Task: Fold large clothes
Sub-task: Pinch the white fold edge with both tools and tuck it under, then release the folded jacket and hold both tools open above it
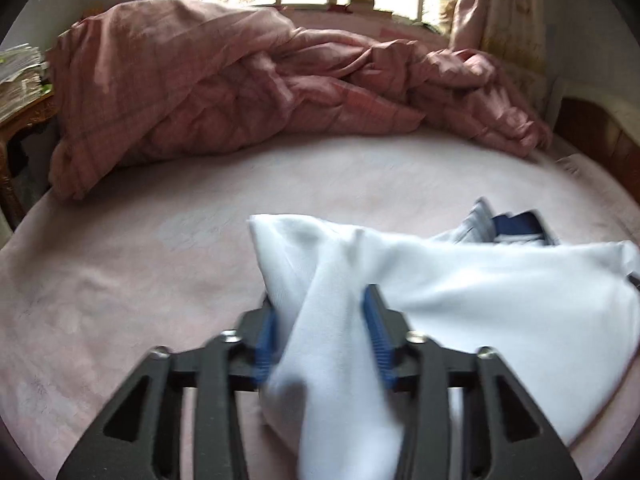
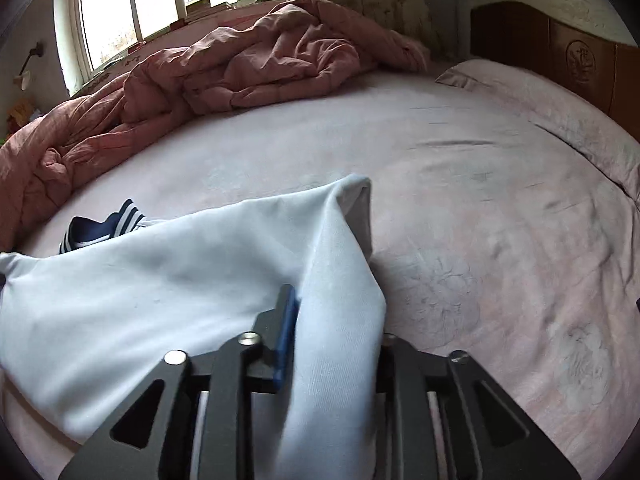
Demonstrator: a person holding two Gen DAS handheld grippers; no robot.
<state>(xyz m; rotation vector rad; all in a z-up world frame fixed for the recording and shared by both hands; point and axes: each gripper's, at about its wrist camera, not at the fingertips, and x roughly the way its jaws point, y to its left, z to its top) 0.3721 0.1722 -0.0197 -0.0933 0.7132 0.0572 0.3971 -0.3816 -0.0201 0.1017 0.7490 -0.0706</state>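
Both sets of fingers clamp the white garment [image 1: 460, 280] edges; bare pink sheet [image 2: 460, 184] lies ahead.

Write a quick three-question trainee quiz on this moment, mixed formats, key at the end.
1. True or false: the pink quilt lies neatly folded flat on the bed.
2. What lies between the fingers of the left claw? A) white garment B) pillow C) curtain
3. Fill in: the garment's navy collar has ___ stripes.

Key: 1 false, it is crumpled near the window; 2 A; 3 white.
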